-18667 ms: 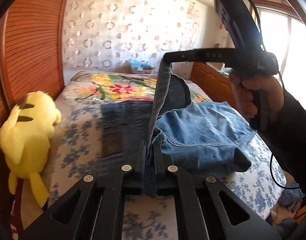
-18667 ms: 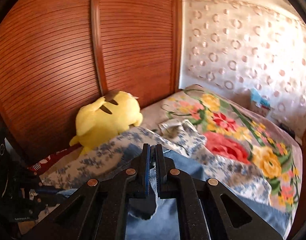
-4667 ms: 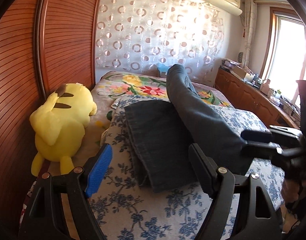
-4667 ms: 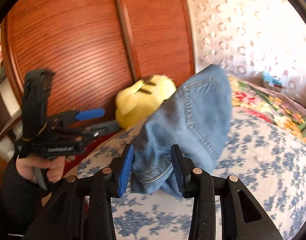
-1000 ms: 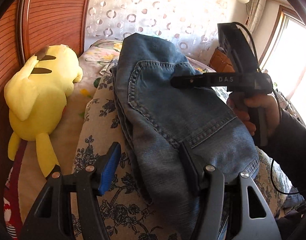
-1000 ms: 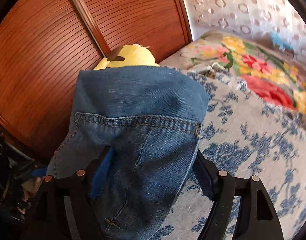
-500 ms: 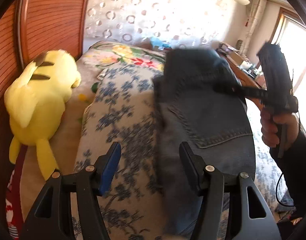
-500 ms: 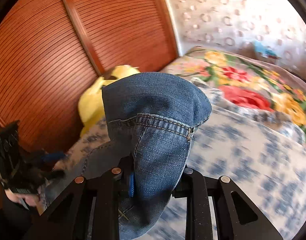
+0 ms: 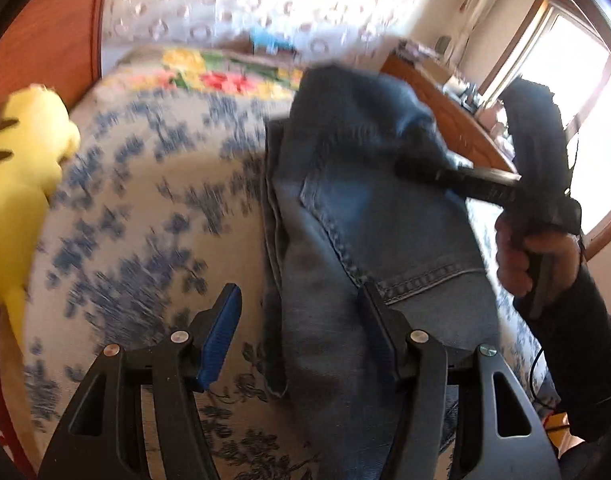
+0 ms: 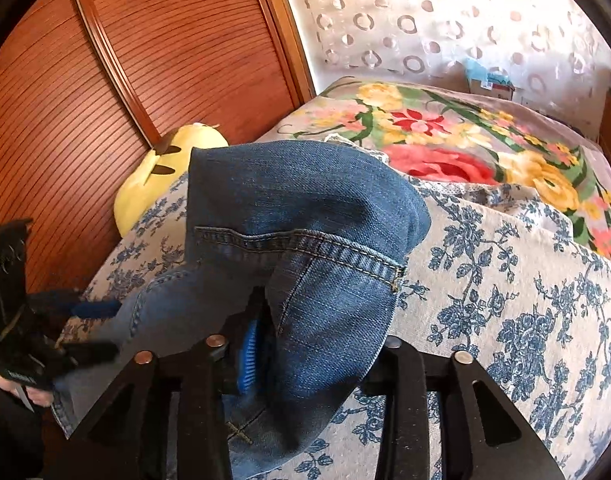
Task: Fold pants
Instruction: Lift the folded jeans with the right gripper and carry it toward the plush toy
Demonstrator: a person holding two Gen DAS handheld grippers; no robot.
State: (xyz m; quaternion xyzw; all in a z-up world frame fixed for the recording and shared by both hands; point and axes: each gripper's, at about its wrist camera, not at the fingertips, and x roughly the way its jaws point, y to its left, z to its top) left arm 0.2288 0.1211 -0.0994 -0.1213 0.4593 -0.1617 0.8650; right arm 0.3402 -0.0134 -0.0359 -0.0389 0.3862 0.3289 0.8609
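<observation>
A: Left wrist view first. Count?

B: One pair of jeans (image 9: 357,216), folded, on one bed (image 9: 145,220). One yellow plush (image 9: 17,184) at the bed's left edge. Two tongs: the left tongs (image 9: 299,332) near the lens, the right tongs (image 9: 457,178) held in a hand (image 9: 533,256).

A: Jeans against the left tongs?

B: Its fingers stand spread; the jeans' edge lies between them, nearer the right finger, and no pad presses the cloth. The picture is blurred.

A: Right wrist view?

B: One pair of jeans (image 10: 301,216), one plush (image 10: 161,168), the bed (image 10: 505,300). The right tongs (image 10: 317,344) are opening, with a denim fold between the fingers, draped over them. The left tongs (image 10: 85,328) show at the left, blurred.
</observation>
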